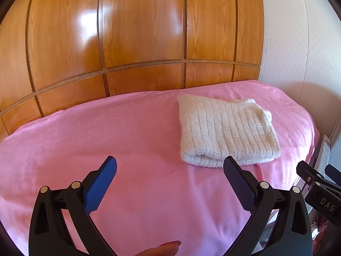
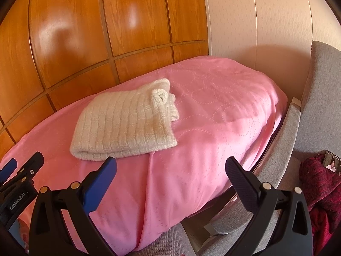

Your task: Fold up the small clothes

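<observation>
One folded sweater (image 1: 228, 130) on pink bedspread (image 1: 127, 138)

Counts: one folded cream knit garment (image 1: 227, 131) on one pink bedspread (image 1: 106, 140). Two grippers: left gripper (image 1: 170, 165) and right gripper (image 2: 171, 165), two fingers each, jaws spread, nothing held. One grey armchair (image 2: 319, 98), one dark red garment (image 2: 321, 183), one phone (image 2: 332, 163), one wooden panelled wall (image 1: 127, 32).
</observation>
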Demonstrator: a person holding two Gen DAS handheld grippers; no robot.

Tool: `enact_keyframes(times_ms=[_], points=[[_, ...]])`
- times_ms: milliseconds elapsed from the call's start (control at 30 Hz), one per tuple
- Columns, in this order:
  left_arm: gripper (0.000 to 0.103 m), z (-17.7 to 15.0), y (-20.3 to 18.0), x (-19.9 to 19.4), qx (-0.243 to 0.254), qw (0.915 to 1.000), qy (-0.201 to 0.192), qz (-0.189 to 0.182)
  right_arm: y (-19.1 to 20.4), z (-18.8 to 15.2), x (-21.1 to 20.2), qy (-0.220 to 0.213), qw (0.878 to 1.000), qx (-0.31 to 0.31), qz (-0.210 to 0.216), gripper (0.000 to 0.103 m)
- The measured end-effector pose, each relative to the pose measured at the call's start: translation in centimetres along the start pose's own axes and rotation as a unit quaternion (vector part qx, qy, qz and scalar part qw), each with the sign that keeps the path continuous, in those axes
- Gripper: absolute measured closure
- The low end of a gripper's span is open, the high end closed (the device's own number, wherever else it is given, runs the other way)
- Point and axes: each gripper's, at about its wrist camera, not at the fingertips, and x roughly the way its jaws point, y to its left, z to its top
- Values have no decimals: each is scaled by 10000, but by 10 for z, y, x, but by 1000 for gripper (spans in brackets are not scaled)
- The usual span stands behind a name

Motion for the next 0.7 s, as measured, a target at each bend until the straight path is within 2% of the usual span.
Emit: enact_keyframes(times_ms=[700], points=[[4, -3, 2, 3, -45, 9999, 110, 32, -1, -1, 2, 63, 10000, -8, -11, 2]])
